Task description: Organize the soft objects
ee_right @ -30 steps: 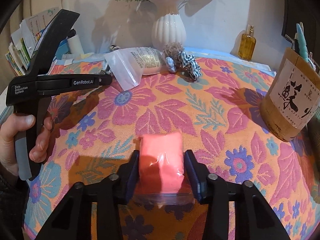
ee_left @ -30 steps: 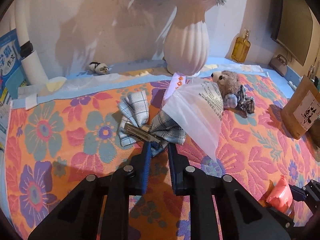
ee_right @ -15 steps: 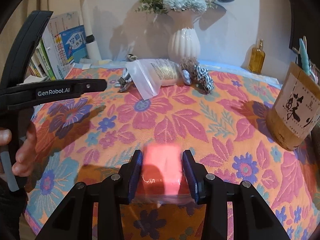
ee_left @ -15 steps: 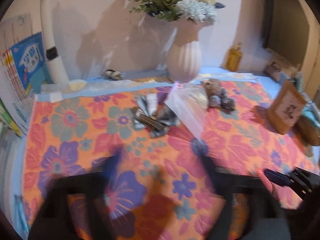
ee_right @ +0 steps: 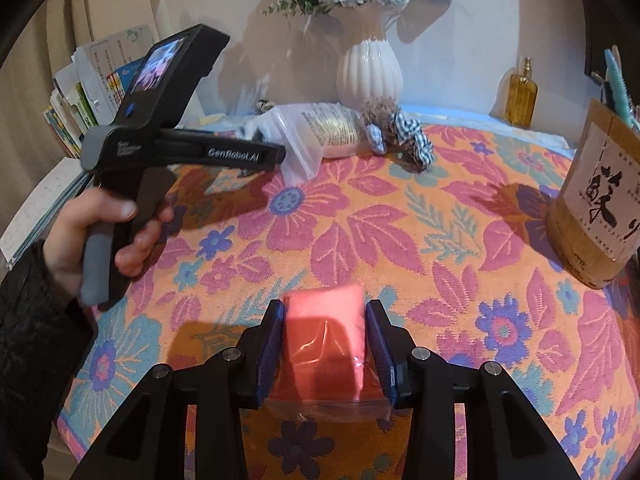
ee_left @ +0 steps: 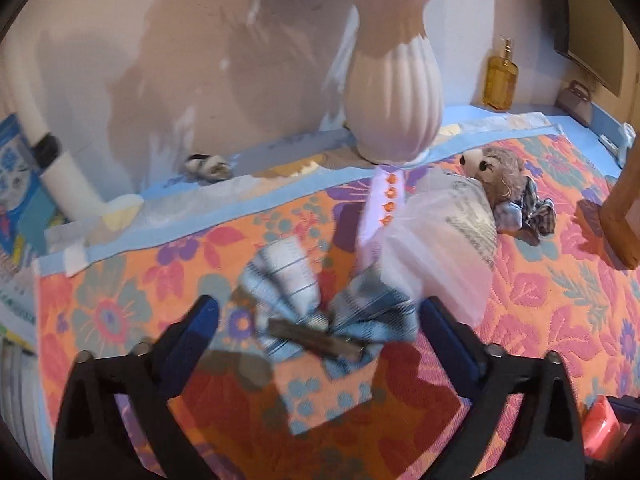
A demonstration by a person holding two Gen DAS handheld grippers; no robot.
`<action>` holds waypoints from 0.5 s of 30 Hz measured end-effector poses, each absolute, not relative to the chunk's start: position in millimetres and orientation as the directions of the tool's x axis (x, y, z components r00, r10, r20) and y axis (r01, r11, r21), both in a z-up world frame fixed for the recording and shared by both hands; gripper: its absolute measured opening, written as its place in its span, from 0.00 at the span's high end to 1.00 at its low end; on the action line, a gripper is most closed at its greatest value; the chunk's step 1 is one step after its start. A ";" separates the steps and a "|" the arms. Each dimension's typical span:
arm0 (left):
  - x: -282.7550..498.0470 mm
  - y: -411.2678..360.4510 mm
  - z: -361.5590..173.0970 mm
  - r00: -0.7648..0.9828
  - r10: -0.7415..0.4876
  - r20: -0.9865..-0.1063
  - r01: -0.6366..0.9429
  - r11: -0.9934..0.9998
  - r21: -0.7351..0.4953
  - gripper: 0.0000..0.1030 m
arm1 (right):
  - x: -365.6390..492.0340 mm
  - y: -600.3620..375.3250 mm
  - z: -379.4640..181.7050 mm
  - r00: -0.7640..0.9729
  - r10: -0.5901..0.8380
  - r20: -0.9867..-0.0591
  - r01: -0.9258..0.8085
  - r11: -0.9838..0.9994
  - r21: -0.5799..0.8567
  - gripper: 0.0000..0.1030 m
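My left gripper is spread wide either side of the blue-and-white plaid fabric hair bow, which lies flat on the counter's orange floral woven cloth. I judge the bow light, limp and thin. Its stiff brown metal clip across the pinched centre looks the surest hold; the fanned wings would just fold. My right gripper is clamped on a squashy pink pad in clear crinkly film, which looks slippery.
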State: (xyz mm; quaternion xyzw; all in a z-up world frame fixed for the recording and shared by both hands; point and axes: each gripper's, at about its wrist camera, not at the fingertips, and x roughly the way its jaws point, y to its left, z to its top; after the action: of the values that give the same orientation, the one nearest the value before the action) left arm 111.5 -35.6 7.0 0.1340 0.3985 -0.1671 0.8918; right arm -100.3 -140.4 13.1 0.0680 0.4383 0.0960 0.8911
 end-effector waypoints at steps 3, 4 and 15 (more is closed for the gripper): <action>114.8 -35.7 2.3 0.585 -0.230 -0.777 0.443 0.894 0.069 0.59 | -97.3 -141.9 11.1 0.586 0.237 -0.775 -0.104 0.970 0.218 0.61; 111.9 -34.9 4.0 0.585 -0.241 -0.774 0.445 0.894 0.058 0.65 | -97.4 -142.4 10.7 0.586 0.240 -0.774 -0.105 0.969 0.222 0.61; 18.0 -5.4 43.4 0.601 -0.388 -0.699 0.466 0.880 -0.089 0.82 | -97.4 -145.1 11.9 0.594 0.243 -0.767 -0.095 0.968 0.233 0.61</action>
State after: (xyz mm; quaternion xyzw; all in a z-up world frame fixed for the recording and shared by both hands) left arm 18.0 -5.5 43.4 0.0512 0.3774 -0.2391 0.8932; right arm -97.4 -145.1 11.9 0.0840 0.4405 0.0950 0.8888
